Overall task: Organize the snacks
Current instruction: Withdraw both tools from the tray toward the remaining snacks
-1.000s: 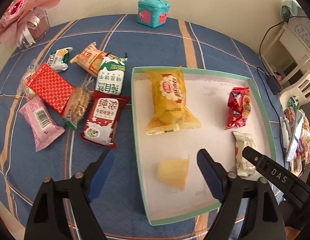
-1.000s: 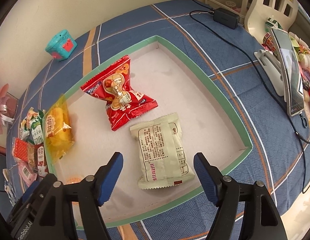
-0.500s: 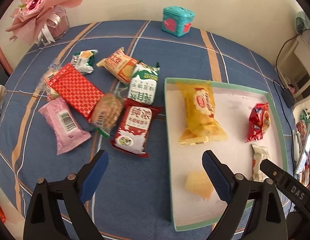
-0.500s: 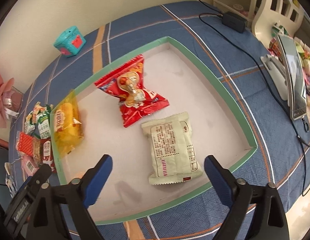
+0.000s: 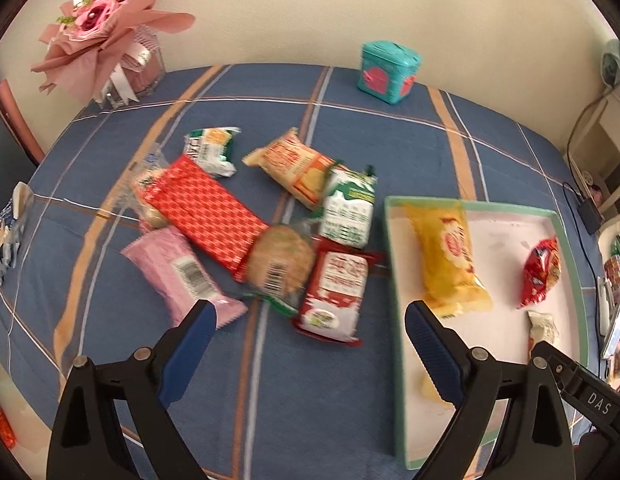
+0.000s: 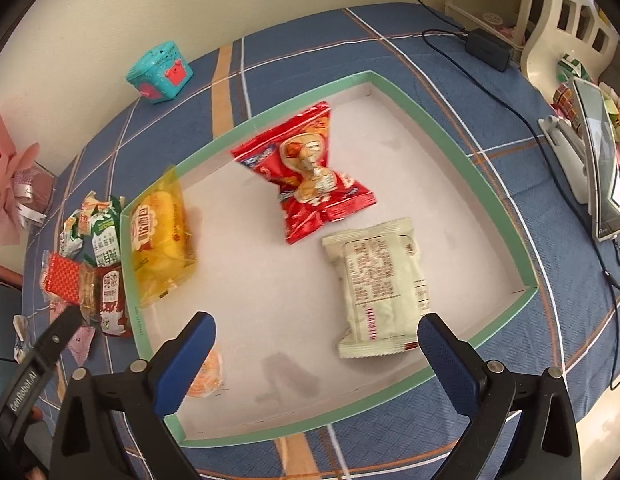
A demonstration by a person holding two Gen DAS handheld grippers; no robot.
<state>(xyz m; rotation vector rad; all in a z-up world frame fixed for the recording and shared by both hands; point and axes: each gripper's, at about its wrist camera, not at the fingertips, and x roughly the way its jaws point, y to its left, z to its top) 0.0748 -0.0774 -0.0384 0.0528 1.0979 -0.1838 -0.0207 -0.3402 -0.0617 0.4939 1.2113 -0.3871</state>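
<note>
A green-rimmed white tray (image 5: 390, 248) (image 6: 494, 196) holds a yellow pack (image 5: 450, 256) (image 6: 162, 236), a red pack (image 5: 542, 268) (image 6: 310, 172), a cream pack (image 6: 382, 284) (image 5: 544, 328) and a small orange snack (image 6: 208, 372) (image 5: 432, 392). Left of the tray lie several loose packs, among them a red milk-biscuit pack (image 5: 334, 296), a round cracker pack (image 5: 280, 264), a pink pack (image 5: 178, 272), a red checked pack (image 5: 208, 210), a green-white pack (image 5: 348, 210) and an orange pack (image 5: 296, 168). My left gripper (image 5: 310, 324) is open and empty above the red milk-biscuit pack. My right gripper (image 6: 316, 340) is open and empty over the tray's near part.
A teal box (image 5: 388, 72) (image 6: 160, 72) stands at the table's back. A pink bouquet (image 5: 106, 36) is at the back left. A phone on a stand (image 6: 594, 156) and a cable with its adapter (image 6: 490, 50) lie right of the tray.
My left gripper has swung left from over the tray's orange snack to over the loose packs. My right gripper has pulled back a little and opened wider.
</note>
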